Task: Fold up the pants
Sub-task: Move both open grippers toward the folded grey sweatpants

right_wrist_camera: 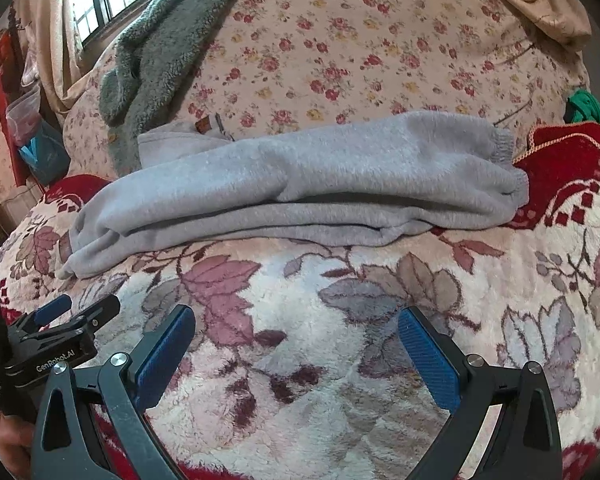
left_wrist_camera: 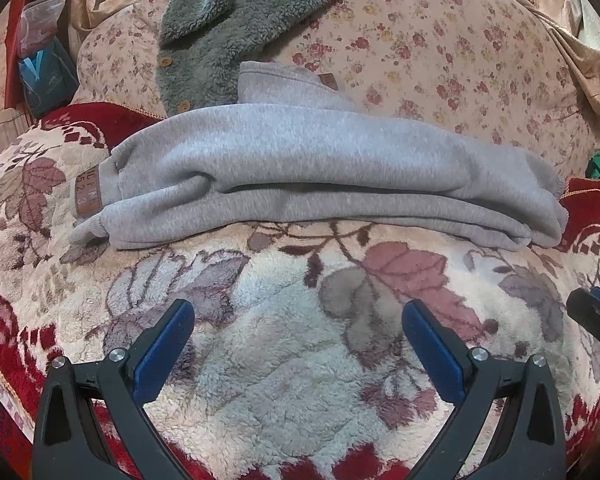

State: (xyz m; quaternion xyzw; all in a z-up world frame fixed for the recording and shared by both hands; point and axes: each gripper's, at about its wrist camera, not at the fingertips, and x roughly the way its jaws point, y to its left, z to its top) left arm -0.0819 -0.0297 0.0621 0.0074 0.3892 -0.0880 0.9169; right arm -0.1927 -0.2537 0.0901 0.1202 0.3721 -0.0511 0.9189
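Note:
The grey sweatpants point(left_wrist_camera: 320, 172) lie folded lengthwise into a long band across the leaf-patterned blanket point(left_wrist_camera: 280, 340), cuffs with a brown label at the left. They also show in the right wrist view point(right_wrist_camera: 300, 188). My left gripper point(left_wrist_camera: 298, 312) is open and empty, a little in front of the pants above the blanket. My right gripper point(right_wrist_camera: 296, 320) is open and empty too, in front of the pants. The left gripper shows at the left edge of the right wrist view point(right_wrist_camera: 76, 308), and the right gripper's tip at the right edge of the left wrist view point(left_wrist_camera: 596, 312).
A grey fleece jacket point(left_wrist_camera: 220, 40) and a second grey garment point(left_wrist_camera: 284, 84) lie behind the pants on a floral quilt point(left_wrist_camera: 440, 52). A green item point(right_wrist_camera: 584, 108) sits at the far right. Bags point(left_wrist_camera: 44, 60) stand at the far left.

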